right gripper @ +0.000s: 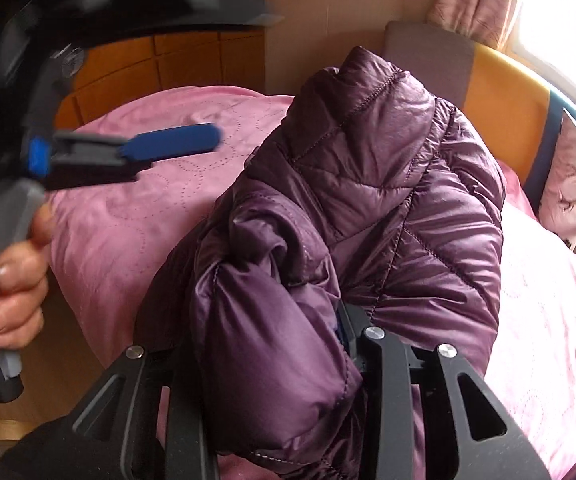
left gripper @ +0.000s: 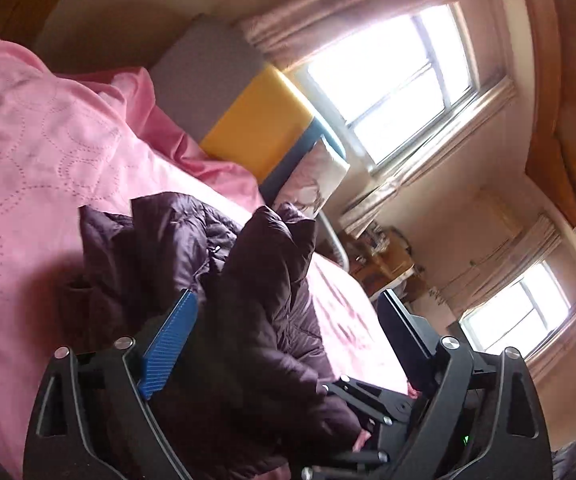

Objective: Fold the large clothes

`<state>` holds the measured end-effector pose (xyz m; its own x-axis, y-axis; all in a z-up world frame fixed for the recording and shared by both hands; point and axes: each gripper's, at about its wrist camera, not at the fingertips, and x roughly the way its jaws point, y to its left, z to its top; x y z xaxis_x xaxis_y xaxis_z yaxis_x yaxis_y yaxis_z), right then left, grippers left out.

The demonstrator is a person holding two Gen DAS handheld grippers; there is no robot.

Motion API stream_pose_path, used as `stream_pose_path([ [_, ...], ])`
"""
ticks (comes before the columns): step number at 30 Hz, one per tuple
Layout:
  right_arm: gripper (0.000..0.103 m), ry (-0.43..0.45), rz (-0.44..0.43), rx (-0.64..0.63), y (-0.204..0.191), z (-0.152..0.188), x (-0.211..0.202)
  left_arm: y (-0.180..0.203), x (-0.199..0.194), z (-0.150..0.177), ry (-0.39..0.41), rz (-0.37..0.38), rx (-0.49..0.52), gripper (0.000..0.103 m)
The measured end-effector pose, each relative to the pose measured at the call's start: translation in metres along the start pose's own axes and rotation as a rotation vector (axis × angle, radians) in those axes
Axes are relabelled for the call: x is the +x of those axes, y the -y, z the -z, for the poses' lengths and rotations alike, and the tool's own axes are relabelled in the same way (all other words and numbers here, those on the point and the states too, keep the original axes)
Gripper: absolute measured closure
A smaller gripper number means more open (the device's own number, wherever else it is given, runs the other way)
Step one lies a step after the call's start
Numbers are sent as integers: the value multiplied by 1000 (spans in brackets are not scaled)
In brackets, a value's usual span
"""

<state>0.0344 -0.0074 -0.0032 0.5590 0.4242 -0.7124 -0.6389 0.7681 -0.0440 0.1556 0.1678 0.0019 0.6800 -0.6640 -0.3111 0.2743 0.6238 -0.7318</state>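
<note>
Seemingly pinched jacket (right gripper: 368,208), bed edge (right gripper: 99,280) clear

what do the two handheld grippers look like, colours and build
Both are matte black, with skeletal linkage arms that have triangular cut-outs and round silver pivot bolts. The left gripper has long flat fingers, one faced with a ribbed blue pad. From the right wrist view it shows a curved black frame and a grey handle held by a bare hand. The right gripper has the same black linkages.

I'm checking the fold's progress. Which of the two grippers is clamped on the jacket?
The right gripper: purple quilted jacket is bunched between its fingers. The left gripper, held in a hand over the pink bedspread, has nothing between its wide-open fingers.
</note>
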Motion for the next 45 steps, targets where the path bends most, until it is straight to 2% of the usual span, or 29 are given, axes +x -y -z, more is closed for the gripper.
stream_pose_path([
  [2,65,13,12,-24,1,5,-1,-2,19,-4,-72,-5,-3,12],
  [4,60,28,6,-41,1,8,-3,-4,38,-5,-139,-48,-5,12],
  [5,56,35,0,-47,1,9,-3,-5,44,-6,-161,-61,-5,17],
  [6,54,42,-5,-48,1,11,-3,-7,50,-7,-179,-84,-1,38],
  [7,45,51,-18,-47,4,11,-5,-8,56,-8,-201,-107,5,63],
  [8,34,59,-55,-36,8,12,-7,-10,61,-9,-228,-127,7,69],
  [10,26,77,-151,-10,10,17,-10,-15,64,-11,-239,-138,-6,78],
  [13,15,83,-327,37,30,21,-26,-19,62,-11,-245,-147,-2,81],
  [15,15,86,-451,104,53,26,-42,-19,60,-12,-246,-142,-6,81],
  [17,21,117,-502,180,83,34,-58,-19,60,-13,-247,-137,-13,81],
  [18,27,127,-503,214,98,38,-64,-20,62,-16,-248,-136,-17,81],
  [19,36,133,-493,246,112,43,-67,-20,60,-16,-248,-136,-17,81],
  [20,42,132,-462,267,127,47,-67,-20,60,-16,-248,-137,-14,81],
  [22,48,108,-384,284,147,54,-62,-18,57,-18,-247,-135,-7,84],
  [24,49,83,-364,278,150,61,-51,-16,54,-20,-242,-137,-8,86],
  [29,48,57,-350,208,124,61,-32,-24,40,-21,-231,-189,-11,89],
  [31,48,39,-328,163,107,60,-25,-34,30,-19,-227,-229,-23,90],
  [34,48,12,-294,97,82,60,-11,-61,19,-6,-246,-343,-68,89],
  [37,48,-3,-268,48,64,62,6,-89,19,8,-246,-431,-131,82],
  [41,48,-3,-216,-9,59,66,19,-100,20,18,-219,-484,-151,79],
  [43,48,-12,-236,-19,68,66,14,-94,19,21,-202,-515,-128,76],
  [45,45,-34,-329,-10,78,58,6,-88,16,23,-186,-552,-101,70],
])
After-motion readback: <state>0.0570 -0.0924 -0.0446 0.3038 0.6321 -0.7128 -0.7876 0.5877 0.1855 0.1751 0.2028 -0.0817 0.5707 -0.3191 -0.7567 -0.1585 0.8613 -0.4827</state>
